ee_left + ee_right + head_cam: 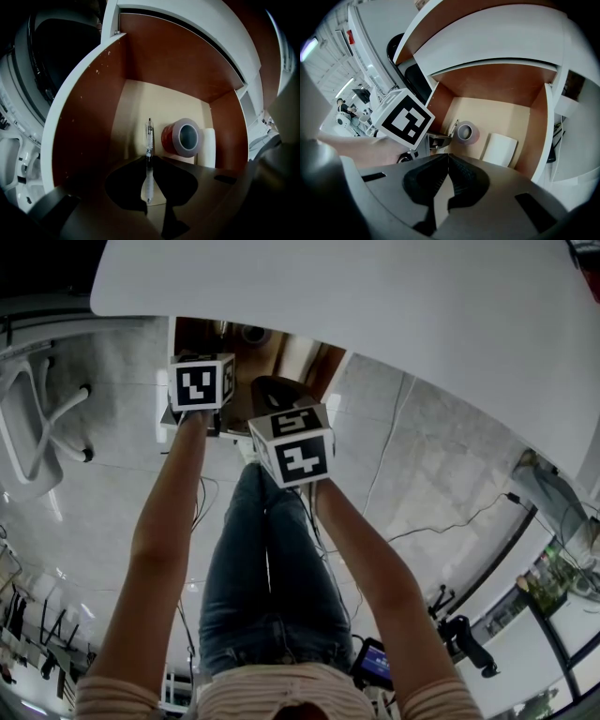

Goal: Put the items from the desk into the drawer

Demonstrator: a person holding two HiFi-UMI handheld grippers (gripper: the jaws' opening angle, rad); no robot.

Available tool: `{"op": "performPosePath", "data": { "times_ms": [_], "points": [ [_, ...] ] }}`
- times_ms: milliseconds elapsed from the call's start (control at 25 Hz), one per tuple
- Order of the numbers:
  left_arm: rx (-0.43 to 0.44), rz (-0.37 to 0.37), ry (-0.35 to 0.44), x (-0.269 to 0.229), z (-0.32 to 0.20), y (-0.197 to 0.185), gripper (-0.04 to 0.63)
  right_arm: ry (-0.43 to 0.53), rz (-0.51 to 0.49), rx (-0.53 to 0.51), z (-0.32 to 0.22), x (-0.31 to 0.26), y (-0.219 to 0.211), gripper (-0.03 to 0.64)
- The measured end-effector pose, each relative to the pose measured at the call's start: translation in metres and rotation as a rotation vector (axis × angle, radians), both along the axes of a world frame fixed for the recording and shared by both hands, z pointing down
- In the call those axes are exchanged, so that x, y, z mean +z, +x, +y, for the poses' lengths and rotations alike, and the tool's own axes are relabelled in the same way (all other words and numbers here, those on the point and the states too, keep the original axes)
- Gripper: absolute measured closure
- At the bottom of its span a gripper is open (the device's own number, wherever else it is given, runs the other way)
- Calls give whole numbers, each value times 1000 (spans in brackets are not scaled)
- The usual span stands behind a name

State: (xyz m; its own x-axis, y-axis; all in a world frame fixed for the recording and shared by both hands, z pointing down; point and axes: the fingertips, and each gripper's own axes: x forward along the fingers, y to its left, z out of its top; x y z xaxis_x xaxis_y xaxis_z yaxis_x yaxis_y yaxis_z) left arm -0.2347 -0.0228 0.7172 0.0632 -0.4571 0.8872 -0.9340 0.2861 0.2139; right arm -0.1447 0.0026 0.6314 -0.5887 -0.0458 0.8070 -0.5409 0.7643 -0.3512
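Observation:
A clear pen [149,136] is pinched between the jaws of my left gripper [149,158], its tip aimed down into the open drawer [89,122]. On the drawer's pale floor lie a red tape roll [182,137] and a white item [206,148], both to the right of the pen. My right gripper [448,157] hovers above the same drawer [538,133] with its jaws shut and nothing in them. From there I see the left gripper's marker cube [403,121], the pen tip [454,125], the tape roll [465,131] and the white item [499,149]. In the head view both marker cubes [201,382] [292,445] hide the jaws.
The white desk top [356,296] overhangs the drawer's far side. A white-framed chair [37,427] stands on the floor to the left. Cables [441,531] trail across the grey floor on the right. The person's legs in jeans [267,568] are below the grippers.

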Motion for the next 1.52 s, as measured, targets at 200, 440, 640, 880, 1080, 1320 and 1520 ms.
{"op": "performPosePath", "data": {
  "times_ms": [200, 440, 640, 880, 1080, 1320, 1520],
  "points": [
    [27, -7, -13, 6, 1, -2, 548, -1, 7, -1, 1, 3, -1, 600],
    [53, -16, -15, 9, 0, -1, 548, 0, 13, 0, 2, 6, 1, 600],
    [52, -4, -23, 12, 2, 3, 548, 8, 14, -5, 2, 4, 1, 600],
    [55, -14, -37, 13, 5, 4, 548, 4, 17, 2, 2, 4, 3, 600],
    [49, -16, -34, 14, 5, 4, 548, 12, 17, -6, 3, 3, 2, 600],
    [40, -17, -22, 13, 2, 5, 546, 14, 17, -3, 1, 2, 5, 600],
    [30, -24, -14, 8, 2, 3, 526, 18, 15, -2, 0, 0, 5, 600]
  ]
}}
